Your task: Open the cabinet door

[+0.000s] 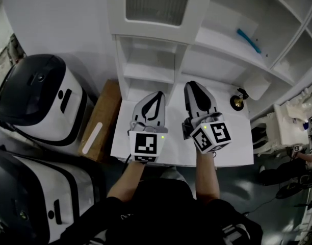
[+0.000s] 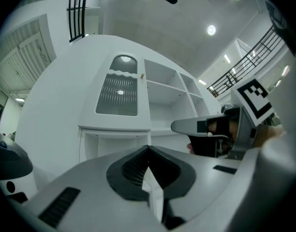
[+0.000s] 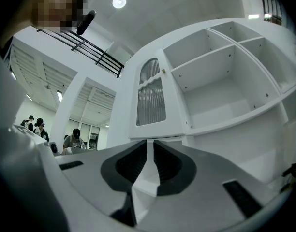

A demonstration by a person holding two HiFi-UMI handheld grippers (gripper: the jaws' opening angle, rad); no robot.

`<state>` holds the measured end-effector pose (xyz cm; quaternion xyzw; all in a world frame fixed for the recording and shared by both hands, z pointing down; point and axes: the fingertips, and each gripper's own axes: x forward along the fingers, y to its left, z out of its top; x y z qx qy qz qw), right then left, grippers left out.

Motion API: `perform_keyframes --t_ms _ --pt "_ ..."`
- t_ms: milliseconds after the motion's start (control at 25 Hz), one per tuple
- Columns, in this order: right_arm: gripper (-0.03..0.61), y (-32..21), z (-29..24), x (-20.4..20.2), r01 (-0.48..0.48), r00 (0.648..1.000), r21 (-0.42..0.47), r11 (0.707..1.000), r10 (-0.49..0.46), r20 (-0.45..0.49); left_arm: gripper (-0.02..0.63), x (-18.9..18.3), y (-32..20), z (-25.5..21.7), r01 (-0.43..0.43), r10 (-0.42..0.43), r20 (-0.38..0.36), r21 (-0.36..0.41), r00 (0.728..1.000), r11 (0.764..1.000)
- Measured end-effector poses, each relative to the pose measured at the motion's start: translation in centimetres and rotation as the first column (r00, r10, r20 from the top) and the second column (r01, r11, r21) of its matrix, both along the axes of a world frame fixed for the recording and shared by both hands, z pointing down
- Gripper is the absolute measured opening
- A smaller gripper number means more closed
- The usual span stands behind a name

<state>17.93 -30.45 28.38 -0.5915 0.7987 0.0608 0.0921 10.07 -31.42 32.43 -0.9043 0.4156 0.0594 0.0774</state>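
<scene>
Both tools hover side by side over the white counter (image 1: 237,143), pointing at the cabinet. The left tool (image 1: 157,94) has its jaws brought together at the tips, with nothing between them. The right tool (image 1: 195,84) has its jaws parted by only a thin slit, and it too holds nothing.

The cabinet door (image 1: 158,4) is shut. It is a white panel with an arched, ribbed glass pane at the upper left of the unit, above both tools and well apart from their tips. A small knob (image 3: 163,71) sits on its right edge, where the door meets the open shelves (image 3: 220,86). Below the door are two open cubbies (image 1: 148,68), and the left tool's tip lies near their front edge.

To the left the room is tight. The counter's left edge runs just beside the left tool, and a wooden stand (image 1: 102,117) stands against it. Beyond the stand are two bulky black-and-white machines (image 1: 39,98). To the right the counter is bare as far as a small dark and brass-coloured object (image 1: 239,101) near the back corner. A blue item (image 1: 248,40) lies on the shelf above it. The gap between the two tools is narrow — the right tool (image 2: 186,126) shows close alongside in the left gripper view.
</scene>
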Motion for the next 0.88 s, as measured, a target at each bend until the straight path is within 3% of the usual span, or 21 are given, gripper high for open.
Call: perform_keyframes --t_ms 200,400,880 --pt "0.06 -2.8 -1.4 0.9 0.02 1.0 0.022 1.0 -0.02 -0.023 0.011 1.1 -2.2 0.4 0.0 -0.001 -0.041 -0.024 0.999 1.0" --pt "0.11 -5.8 -3.4 2.6 0.024 0.998 0.052 0.998 -0.021 -0.055 0.011 2.4 -3.8 0.1 0.003 -0.003 -0.026 -0.02 1.0 1.0" --pt "0.155 -11.3 -6.9 5.5 0.058 0.996 0.081 0.995 -0.053 -0.068 0.011 4.0 -7.3 -0.1 0.03 -0.031 -0.02 -0.046 0.999 0.998"
